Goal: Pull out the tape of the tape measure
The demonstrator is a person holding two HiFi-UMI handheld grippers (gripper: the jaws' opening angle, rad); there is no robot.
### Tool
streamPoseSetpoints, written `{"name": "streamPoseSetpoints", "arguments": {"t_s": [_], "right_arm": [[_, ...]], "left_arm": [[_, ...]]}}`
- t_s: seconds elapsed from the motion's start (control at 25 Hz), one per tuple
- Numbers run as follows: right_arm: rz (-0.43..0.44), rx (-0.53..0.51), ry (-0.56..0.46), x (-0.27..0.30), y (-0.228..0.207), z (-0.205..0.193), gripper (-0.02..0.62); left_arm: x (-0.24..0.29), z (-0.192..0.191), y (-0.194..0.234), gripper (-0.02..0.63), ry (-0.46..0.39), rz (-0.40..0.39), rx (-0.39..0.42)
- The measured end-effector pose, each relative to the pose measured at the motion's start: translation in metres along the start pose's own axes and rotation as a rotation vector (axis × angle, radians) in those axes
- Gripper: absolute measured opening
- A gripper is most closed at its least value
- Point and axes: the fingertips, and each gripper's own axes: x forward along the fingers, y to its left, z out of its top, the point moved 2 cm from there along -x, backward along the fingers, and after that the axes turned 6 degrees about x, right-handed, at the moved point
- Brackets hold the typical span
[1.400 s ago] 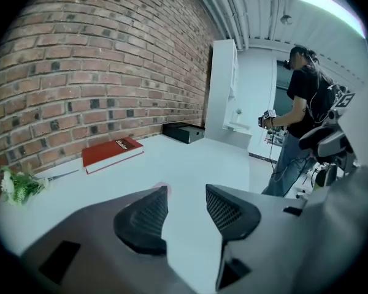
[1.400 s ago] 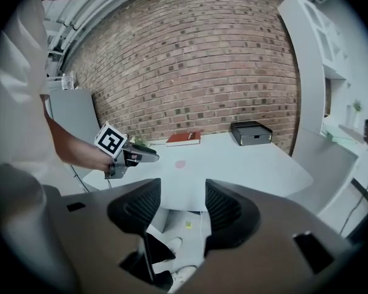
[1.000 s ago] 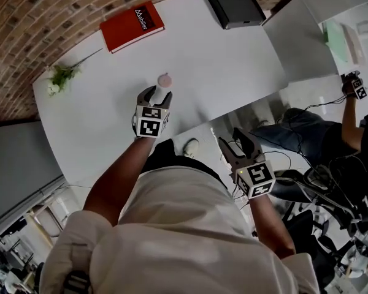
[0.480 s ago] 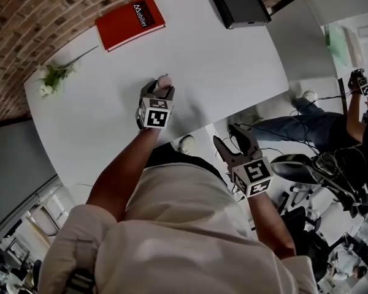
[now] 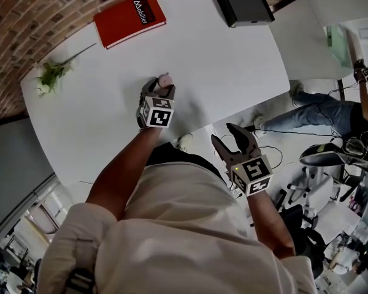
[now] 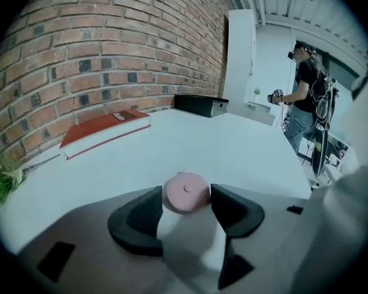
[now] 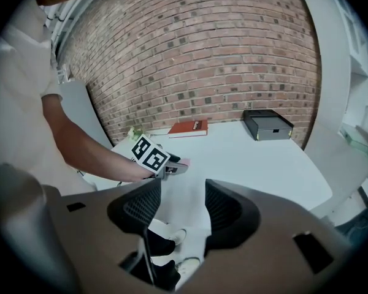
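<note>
The pink tape measure (image 5: 165, 79), a second ago just ahead of the left gripper (image 5: 159, 89), is now lying on the white table (image 5: 233, 60) between its spread jaw tips. The right gripper (image 5: 226, 137) is hovering past the table's edge, jaws apart, gripping nothing.

White table (image 5: 221, 60): red book (image 5: 129, 19), black box (image 5: 241, 2), green sprig (image 5: 49, 75), pink tape measure (image 5: 165, 79) on top.

Bare tabletop (image 5: 221, 60) surrounds the tape measure (image 5: 165, 79); red book (image 5: 129, 19), black box (image 5: 241, 2) and, seemingly, flowers (image 5: 48, 78) lie well apart.
</note>
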Motion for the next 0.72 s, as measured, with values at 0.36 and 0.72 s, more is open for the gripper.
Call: {"name": "streamPoseSetpoints", "arguments": {"t_s": [0.36, 0.72], "right_arm": [[0.010, -0.008, -0.006, 0.001, -0.002, 0.001, 0.230], [0.036, -0.035, -0.038, 0.005, 0.002, 0.013, 0.230]], "left_arm": [[-0.003, 0.003, -0.004, 0.206, -0.001, -0.020, 0.044], [-0.026, 0.010, 0.001, 0.206, -0.029, -0.038, 0.038]]}}
